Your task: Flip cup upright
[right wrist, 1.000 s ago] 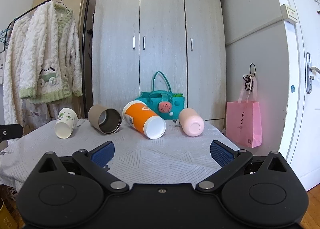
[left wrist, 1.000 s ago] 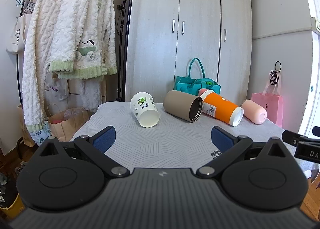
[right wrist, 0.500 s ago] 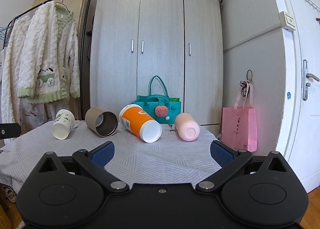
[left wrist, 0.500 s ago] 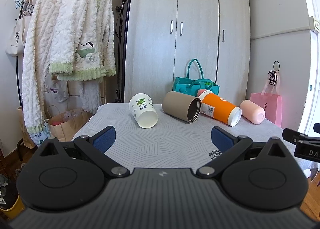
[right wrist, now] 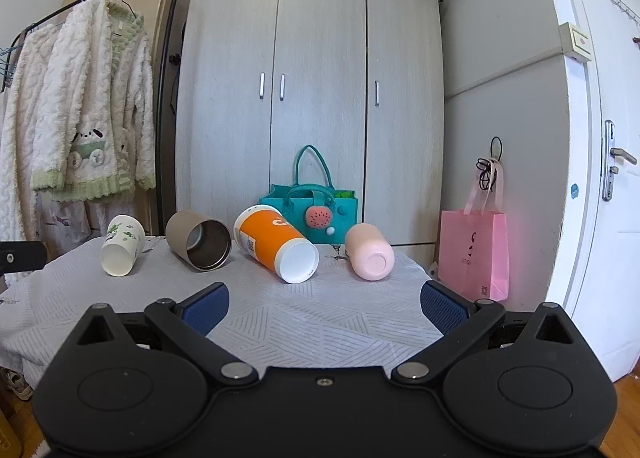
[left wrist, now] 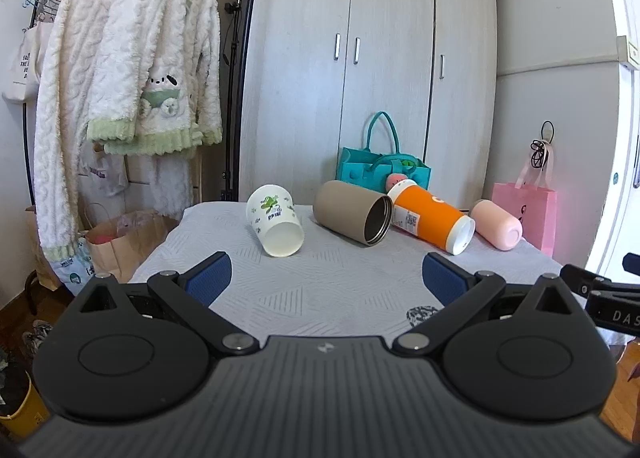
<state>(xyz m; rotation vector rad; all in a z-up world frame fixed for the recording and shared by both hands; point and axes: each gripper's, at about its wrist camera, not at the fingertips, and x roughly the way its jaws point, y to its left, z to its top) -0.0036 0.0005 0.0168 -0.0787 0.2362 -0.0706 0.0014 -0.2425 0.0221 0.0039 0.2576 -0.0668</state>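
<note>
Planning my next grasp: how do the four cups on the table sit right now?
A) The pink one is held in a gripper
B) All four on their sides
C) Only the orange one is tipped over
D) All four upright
B: the white cup, tan cup, orange cup and pink cup all lie on their sides on the table, apart from both open grippers.

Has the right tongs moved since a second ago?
Yes. In the right wrist view the wardrobe and the orange cup now sit lower in frame than before, so the open right tongs have lifted or tilted upward.
</note>
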